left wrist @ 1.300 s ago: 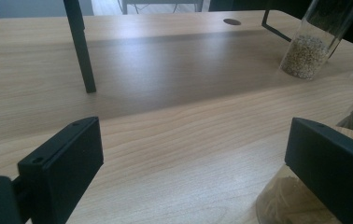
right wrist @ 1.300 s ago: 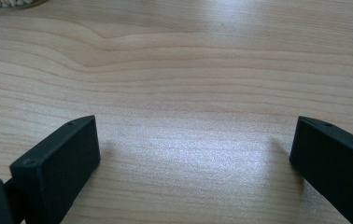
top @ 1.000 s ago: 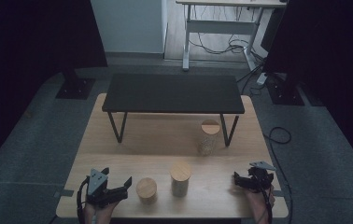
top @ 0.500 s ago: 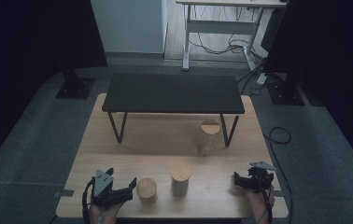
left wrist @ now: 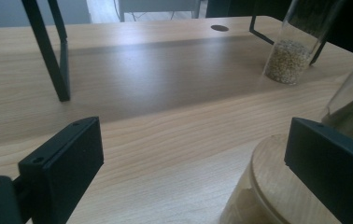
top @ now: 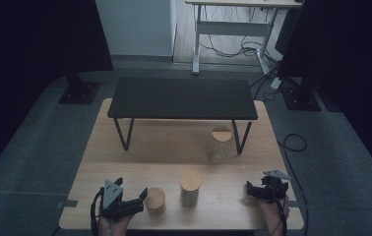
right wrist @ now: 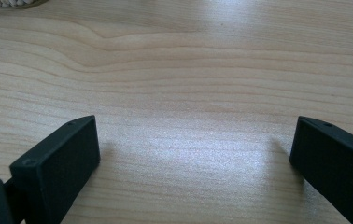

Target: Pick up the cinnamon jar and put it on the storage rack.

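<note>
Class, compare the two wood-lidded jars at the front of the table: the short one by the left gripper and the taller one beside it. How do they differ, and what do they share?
The short jar is lower than the taller jar. The short jar sits beside the left gripper, whose open jaws point at it; the taller jar stands further from that gripper, nearer the table's middle. Both stand upright, are clear-walled cylinders and carry round wooden lids.

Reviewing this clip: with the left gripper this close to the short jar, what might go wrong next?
1. The left gripper is open with one finger beside the short wooden-lidded glass jar, which sits off-centre in the left gripper view; closing now may nudge or tip it.
2. The taller wooden-lidded glass jar stands just beyond, so a shove could knock it.
3. Both stand near the light wooden table's front edge.
</note>
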Available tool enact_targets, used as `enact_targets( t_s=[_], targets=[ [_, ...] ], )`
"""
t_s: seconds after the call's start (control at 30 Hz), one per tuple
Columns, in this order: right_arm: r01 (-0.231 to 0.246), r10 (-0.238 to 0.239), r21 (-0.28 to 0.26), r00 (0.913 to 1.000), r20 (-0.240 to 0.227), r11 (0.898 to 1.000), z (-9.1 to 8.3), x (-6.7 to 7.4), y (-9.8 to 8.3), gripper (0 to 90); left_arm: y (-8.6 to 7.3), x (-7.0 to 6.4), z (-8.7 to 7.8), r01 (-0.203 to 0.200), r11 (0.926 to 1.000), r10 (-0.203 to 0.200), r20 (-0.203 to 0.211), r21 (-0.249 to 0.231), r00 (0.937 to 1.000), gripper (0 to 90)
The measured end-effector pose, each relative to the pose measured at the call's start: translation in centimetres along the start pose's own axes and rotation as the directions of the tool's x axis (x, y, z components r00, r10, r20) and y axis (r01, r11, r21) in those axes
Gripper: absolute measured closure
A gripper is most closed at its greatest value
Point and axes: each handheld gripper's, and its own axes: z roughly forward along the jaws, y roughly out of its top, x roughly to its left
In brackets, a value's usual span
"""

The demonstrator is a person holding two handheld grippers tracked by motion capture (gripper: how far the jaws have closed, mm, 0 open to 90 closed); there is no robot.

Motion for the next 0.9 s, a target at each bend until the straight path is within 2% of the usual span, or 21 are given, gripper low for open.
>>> enact_targets(
  t_s=[0.3, 0.9],
  targets=[
    [0.000, 0.000, 0.000, 1.0000, 0.000, 1.000, 0.0, 0.0, 0.0, 0.9, -0.1, -0.9, 0.3, 0.000, 1.0000, 0.000, 0.022, 0.000, 0.9998, 3.6],
    [0.000, 0.000, 0.000, 1.0000, 0.000, 1.000, 0.0, 0.0, 0.0, 0.9, 0.1, -2.4, 0.5, 0.001, 0.9998, 0.000, 0.037, -0.019, 0.9993, 2.5]
  ],
)
